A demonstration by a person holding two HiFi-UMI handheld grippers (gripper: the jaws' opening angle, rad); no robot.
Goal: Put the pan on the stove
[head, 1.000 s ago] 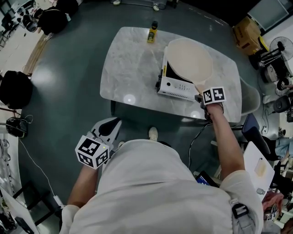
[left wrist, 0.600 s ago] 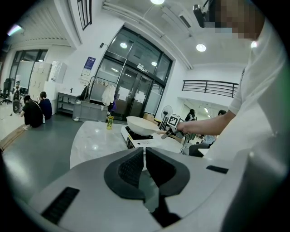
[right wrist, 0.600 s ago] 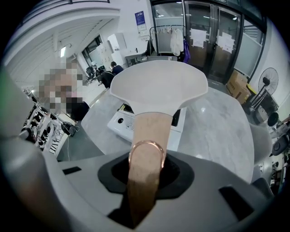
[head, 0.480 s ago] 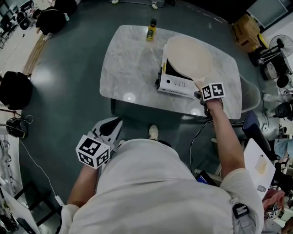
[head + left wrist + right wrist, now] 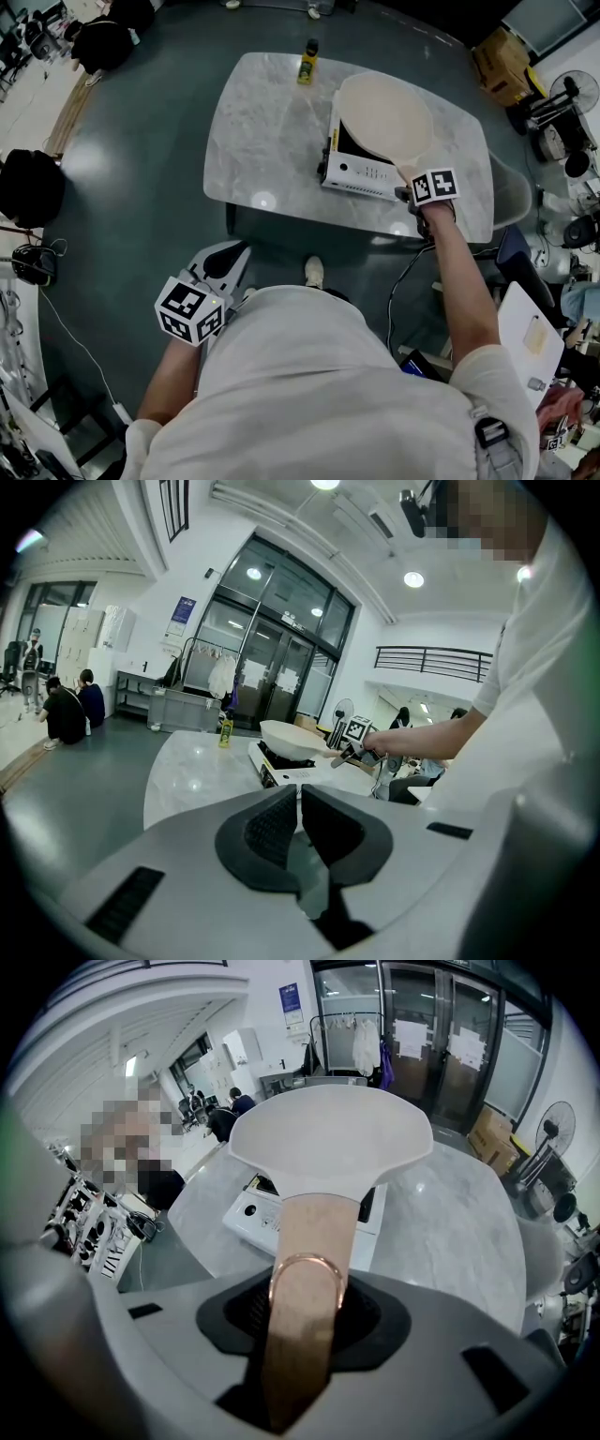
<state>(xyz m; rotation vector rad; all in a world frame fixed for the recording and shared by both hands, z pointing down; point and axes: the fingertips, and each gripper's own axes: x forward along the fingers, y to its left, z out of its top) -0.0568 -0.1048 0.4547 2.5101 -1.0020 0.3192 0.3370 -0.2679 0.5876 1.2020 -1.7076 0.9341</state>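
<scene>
A dark grey-green floor (image 5: pixel 141 187) of a large open workroom is seen from above, with bags and equipment scattered along its edges. A pale marble-patterned table (image 5: pixel 262 141) with rounded corners is set in the middle. The person's torso (image 5: pixel 319 394), clothed in a light shirt, fills the lower part of the head view, with both arms extended.

A white stove (image 5: pixel 361 173) with a black top is placed on the right half of the table, near the front edge. A cream pan (image 5: pixel 384 117) is seated on the stove's black top, its bowl overhanging the stove's far right side. Its tan handle (image 5: pixel 408 173) is pointed back toward the person, past the stove's front right corner.

The right gripper (image 5: pixel 412 195) is held steeply downward at the end of the handle. Its jaws have just been opening: the handle lies between them, but dark pad is seen on either side of it, so it is not clamped.

The left gripper (image 5: pixel 225 262) is held low over the floor, well apart from the table, its jaws drawn together with nothing between them.

A small yellow bottle (image 5: pixel 307 64) with a dark cap stands at the table's far edge.
</scene>
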